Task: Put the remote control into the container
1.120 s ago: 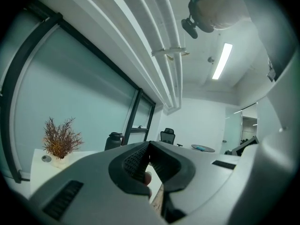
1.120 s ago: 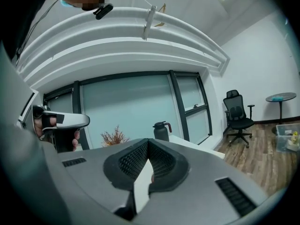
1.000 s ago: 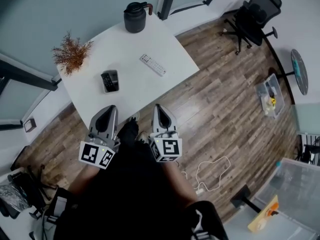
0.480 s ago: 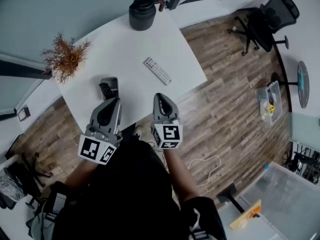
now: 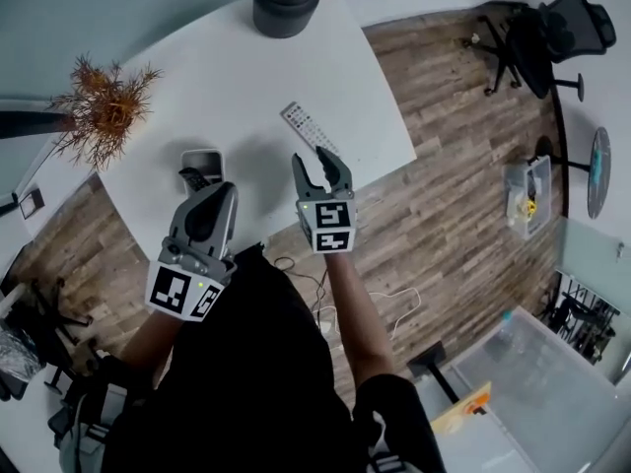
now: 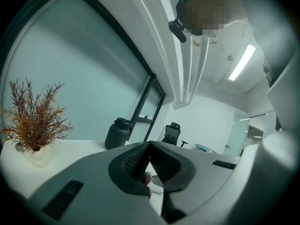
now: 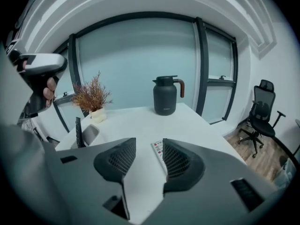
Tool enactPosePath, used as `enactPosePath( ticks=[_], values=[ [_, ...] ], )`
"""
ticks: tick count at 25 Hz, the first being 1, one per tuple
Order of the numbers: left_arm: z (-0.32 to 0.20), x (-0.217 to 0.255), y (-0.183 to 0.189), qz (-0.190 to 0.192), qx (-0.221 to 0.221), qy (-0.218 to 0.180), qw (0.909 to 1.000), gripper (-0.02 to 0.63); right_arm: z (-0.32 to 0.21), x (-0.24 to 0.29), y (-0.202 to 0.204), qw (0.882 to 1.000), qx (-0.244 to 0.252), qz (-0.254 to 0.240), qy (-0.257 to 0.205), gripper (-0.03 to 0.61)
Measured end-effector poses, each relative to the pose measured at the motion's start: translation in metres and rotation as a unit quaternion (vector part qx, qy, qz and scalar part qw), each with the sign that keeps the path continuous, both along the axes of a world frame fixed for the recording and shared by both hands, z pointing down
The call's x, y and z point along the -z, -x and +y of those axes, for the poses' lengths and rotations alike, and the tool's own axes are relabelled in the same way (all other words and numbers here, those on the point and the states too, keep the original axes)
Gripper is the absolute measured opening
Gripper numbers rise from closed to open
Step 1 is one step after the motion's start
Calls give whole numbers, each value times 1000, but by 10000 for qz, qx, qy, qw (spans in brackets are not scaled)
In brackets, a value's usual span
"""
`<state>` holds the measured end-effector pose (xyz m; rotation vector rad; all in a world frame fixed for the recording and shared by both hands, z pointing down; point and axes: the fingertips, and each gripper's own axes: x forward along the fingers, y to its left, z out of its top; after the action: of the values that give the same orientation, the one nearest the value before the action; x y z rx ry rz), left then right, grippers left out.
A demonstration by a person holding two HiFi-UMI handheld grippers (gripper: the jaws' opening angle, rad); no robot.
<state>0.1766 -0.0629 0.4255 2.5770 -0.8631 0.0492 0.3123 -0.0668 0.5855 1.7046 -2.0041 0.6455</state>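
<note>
A white remote control (image 5: 310, 128) lies flat on the white table (image 5: 227, 77), toward its right edge. My right gripper (image 5: 316, 164) hovers just short of it, open; its jaws have just been opening and hold nothing. In the right gripper view the remote (image 7: 158, 150) shows through the gap between the jaws, close to the right one. A small grey container (image 5: 203, 160) stands to the left with a black remote (image 5: 189, 178) upright in it. My left gripper (image 5: 221, 193) is near the table's front edge, right of the container, its jaws meeting at the tip with nothing in them.
A black kettle (image 5: 286, 6) stands at the table's far side and a dried plant (image 5: 103, 108) in a white pot at its left corner. An office chair (image 5: 532, 35), a clear bin (image 5: 527, 190) and a loose cable (image 5: 392, 302) are on the wood floor to the right.
Both grippers have moved forward over the table. The right one, shut before, now stands open close to the white remote. The left has drawn nearer the container.
</note>
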Motion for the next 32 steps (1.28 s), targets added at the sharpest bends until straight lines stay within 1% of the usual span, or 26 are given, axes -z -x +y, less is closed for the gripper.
enactPosePath(
  ticks=[3, 6, 10, 14, 17, 23, 25, 28, 32],
  values=[
    [-7, -13, -4, -28, -6, 100, 9999, 8, -15, -23, -3, 9988, 304, 158, 351, 184],
    [-16, -22, -8, -48, -5, 177, 9998, 8, -30, -46, -8, 9948, 580, 330, 766, 202],
    [-19, -27, -7, -38, 42, 223, 9997, 8, -39, -75, -9, 9846, 983, 529, 1345, 223],
    [-24, -33, -7, -74, -8, 256, 9996, 8, -55, -95, -5, 9729, 1349, 616, 1776, 236],
    [-29, -38, -9, -80, -37, 315, 9995, 8, -65, -109, -6, 9641, 1524, 687, 2063, 245],
    [-36, -47, -14, -66, -76, 431, 9990, 8, -70, -127, -10, 9497, 1733, 722, 2506, 258],
    [-37, -48, -15, -53, -78, 460, 9989, 8, -69, -132, -12, 9465, 1755, 744, 2603, 258],
    [-40, -49, -17, -8, -60, 494, 9988, 8, -69, -137, -13, 9441, 1783, 781, 2660, 258],
    [-39, -53, -18, -43, -51, 494, 9988, 8, -72, -137, -15, 9449, 1758, 884, 2616, 255]
  ],
)
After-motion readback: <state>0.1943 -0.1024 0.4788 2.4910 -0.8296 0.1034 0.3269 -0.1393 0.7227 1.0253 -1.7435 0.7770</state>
